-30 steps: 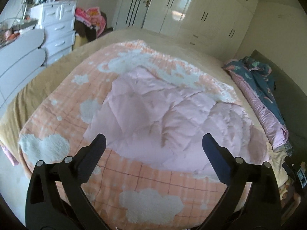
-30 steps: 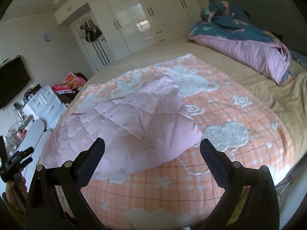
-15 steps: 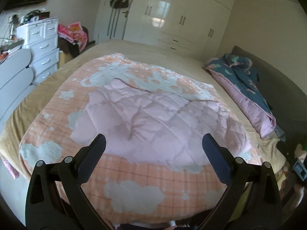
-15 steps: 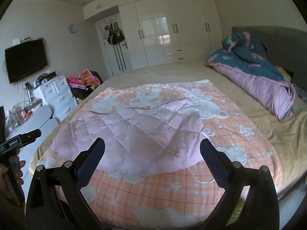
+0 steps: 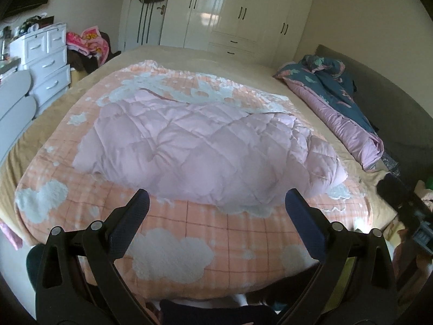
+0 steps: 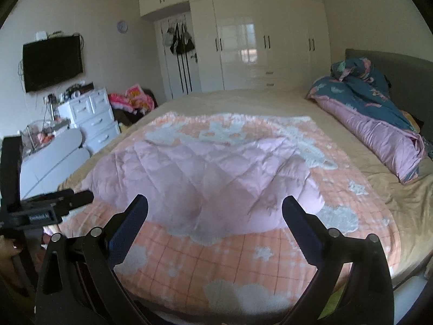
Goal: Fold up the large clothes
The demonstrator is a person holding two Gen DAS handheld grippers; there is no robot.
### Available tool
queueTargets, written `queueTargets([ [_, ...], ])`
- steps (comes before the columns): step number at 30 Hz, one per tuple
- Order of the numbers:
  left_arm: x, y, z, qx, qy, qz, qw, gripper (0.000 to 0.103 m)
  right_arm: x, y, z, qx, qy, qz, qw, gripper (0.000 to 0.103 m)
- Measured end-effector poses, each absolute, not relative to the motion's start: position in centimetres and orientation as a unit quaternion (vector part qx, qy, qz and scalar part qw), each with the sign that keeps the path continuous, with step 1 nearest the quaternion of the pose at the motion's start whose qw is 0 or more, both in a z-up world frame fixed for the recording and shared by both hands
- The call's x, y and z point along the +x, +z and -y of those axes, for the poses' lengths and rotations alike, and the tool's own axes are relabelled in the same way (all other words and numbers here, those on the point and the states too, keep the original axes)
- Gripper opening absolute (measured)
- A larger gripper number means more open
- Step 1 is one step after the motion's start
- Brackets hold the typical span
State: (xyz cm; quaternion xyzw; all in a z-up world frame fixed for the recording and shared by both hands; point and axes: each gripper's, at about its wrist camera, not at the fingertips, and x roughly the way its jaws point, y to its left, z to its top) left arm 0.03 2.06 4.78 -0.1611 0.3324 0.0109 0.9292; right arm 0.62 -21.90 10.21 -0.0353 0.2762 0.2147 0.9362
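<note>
A pale pink quilted garment [image 5: 200, 149] lies folded over in a puffy heap on an orange checked blanket with white clouds [image 5: 189, 241] on the bed; it also shows in the right wrist view [image 6: 211, 178]. My left gripper [image 5: 216, 203] is open and empty, held back above the bed's near edge. My right gripper [image 6: 215, 207] is open and empty, also short of the garment. The left gripper's body shows at the left of the right wrist view [image 6: 48, 211].
A rolled teal and pink duvet [image 5: 349, 111] lies along the bed's right side by the grey headboard [image 6: 400, 78]. White drawers [image 5: 48, 65] stand left of the bed, white wardrobes [image 6: 265, 43] behind, a TV [image 6: 51, 65] on the left wall.
Both grippers have pulled back and up from the garment, so more of the bed and room shows. The garment lies still on the blanket. Both grippers stay open.
</note>
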Motion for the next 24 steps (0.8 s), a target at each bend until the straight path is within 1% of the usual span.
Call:
queueTargets([
  [7,0.4,4.6,-1.8,-0.151,0.018,-0.341,0.928,0.094,1.4,8.0,20.5,-0.036,0.227,-0.314,0.921,0.099],
  [24,0.2,4.5,-1.9,-0.144,0.029,-0.346,0.927,0.094,1.3,8.1,20.2,-0.038,0.233,-0.313,0.92,0.099],
])
